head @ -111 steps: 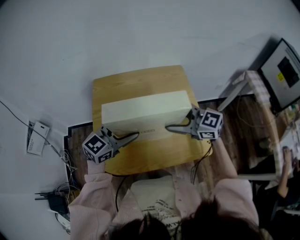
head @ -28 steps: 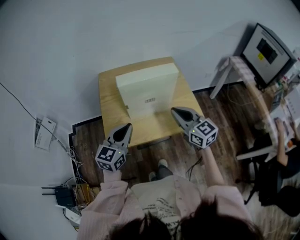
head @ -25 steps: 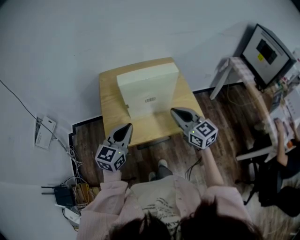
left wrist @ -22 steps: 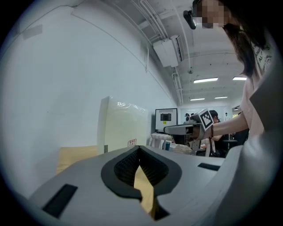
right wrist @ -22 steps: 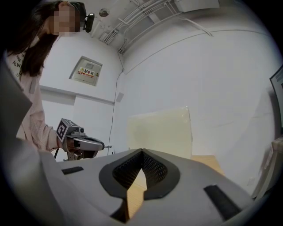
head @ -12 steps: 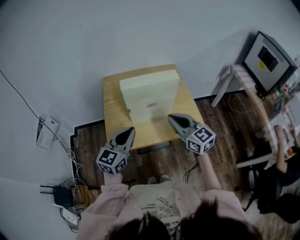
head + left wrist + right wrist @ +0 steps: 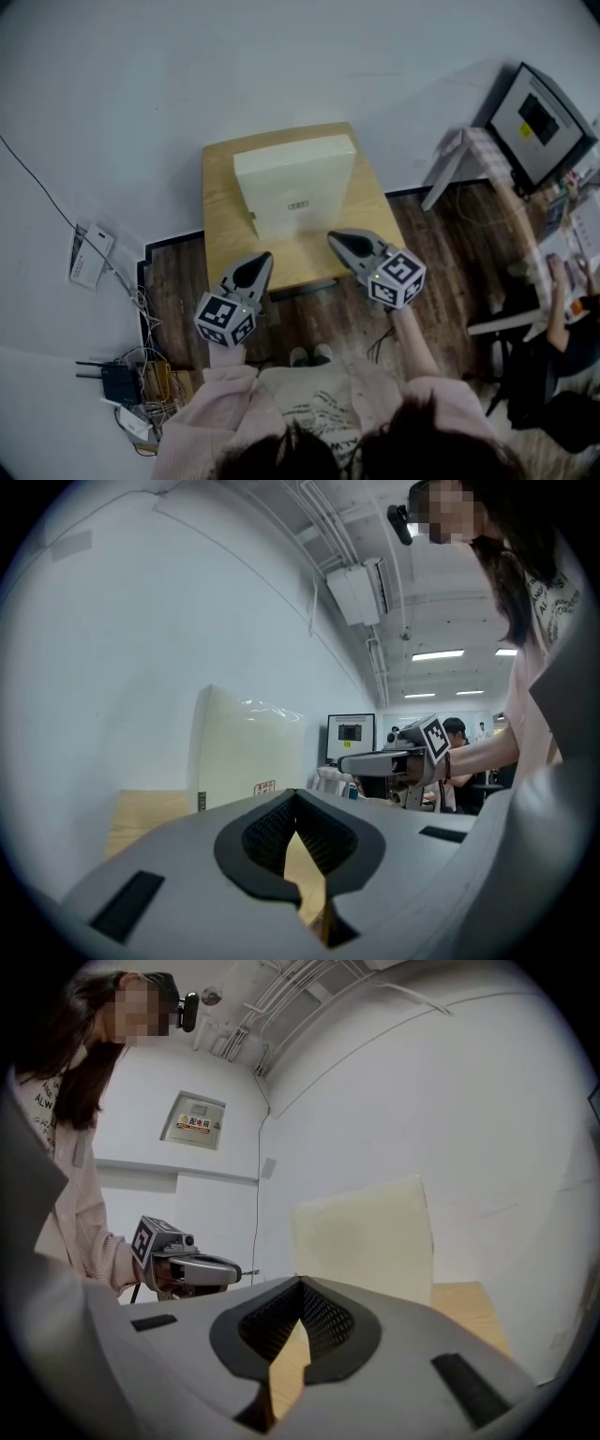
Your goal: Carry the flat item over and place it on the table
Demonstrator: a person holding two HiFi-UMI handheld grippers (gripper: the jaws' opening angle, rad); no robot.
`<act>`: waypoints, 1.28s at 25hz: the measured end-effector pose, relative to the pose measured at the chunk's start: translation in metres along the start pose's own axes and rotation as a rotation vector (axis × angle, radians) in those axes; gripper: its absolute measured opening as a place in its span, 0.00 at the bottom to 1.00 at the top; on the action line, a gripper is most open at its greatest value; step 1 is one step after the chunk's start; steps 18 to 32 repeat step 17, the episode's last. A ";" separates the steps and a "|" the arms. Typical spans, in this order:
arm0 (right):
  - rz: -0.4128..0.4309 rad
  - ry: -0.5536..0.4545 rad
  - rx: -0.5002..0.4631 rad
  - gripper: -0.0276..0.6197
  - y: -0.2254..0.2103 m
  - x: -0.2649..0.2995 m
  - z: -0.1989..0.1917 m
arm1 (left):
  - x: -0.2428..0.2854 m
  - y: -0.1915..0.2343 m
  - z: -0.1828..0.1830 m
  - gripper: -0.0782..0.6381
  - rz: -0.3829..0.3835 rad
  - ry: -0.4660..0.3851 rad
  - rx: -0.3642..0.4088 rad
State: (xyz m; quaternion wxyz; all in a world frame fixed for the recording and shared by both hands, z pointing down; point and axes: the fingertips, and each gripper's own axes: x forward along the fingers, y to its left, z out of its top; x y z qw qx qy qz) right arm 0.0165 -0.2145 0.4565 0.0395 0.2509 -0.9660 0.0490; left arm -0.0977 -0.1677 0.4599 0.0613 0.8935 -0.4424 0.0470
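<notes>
The flat cream box stands on its edge on the small wooden table, its labelled face toward me and its back to the white wall. In the left gripper view the box rises above the tabletop; the right gripper view shows the box the same way. My left gripper is shut and empty at the table's near left corner. My right gripper is shut and empty over the near right edge. Neither touches the box.
A monitor and a white desk leg stand at the right, with a seated person beyond. Cables and a power strip lie on the floor at the left, near a white device. My shoes are below the table's front edge.
Several seconds ago both grippers gripped the box by its ends; now it stands on the table, free of them. Over the last second the grippers have barely shifted.
</notes>
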 end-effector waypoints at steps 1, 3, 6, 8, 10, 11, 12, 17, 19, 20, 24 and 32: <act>0.004 -0.001 0.003 0.04 0.000 0.000 -0.001 | 0.000 0.000 0.000 0.10 0.001 0.000 0.003; 0.012 -0.005 0.006 0.04 0.002 0.001 -0.002 | 0.001 -0.001 0.000 0.10 0.000 0.000 0.003; 0.024 -0.015 0.007 0.04 0.004 0.002 -0.001 | 0.001 -0.002 0.000 0.10 -0.001 0.001 0.003; 0.031 -0.020 0.015 0.04 0.007 0.001 0.000 | 0.002 -0.003 0.000 0.10 -0.003 0.002 0.004; 0.035 -0.026 0.016 0.04 0.008 0.000 0.000 | 0.003 -0.006 0.000 0.10 -0.008 0.003 0.004; 0.036 -0.028 0.014 0.04 0.009 0.000 0.000 | 0.004 -0.006 0.000 0.10 -0.010 0.003 0.004; 0.037 -0.030 0.013 0.04 0.009 -0.001 0.001 | 0.004 -0.007 0.000 0.10 -0.011 0.004 0.004; 0.042 -0.032 0.008 0.04 0.010 -0.003 0.001 | 0.005 -0.009 0.000 0.10 -0.017 0.004 0.003; 0.042 -0.032 0.008 0.04 0.010 -0.003 0.001 | 0.005 -0.009 0.000 0.10 -0.017 0.004 0.003; 0.042 -0.032 0.008 0.04 0.010 -0.003 0.001 | 0.005 -0.009 0.000 0.10 -0.017 0.004 0.003; 0.042 -0.032 0.008 0.04 0.010 -0.003 0.001 | 0.005 -0.009 0.000 0.10 -0.017 0.004 0.003; 0.042 -0.032 0.008 0.04 0.010 -0.003 0.001 | 0.005 -0.009 0.000 0.10 -0.017 0.004 0.003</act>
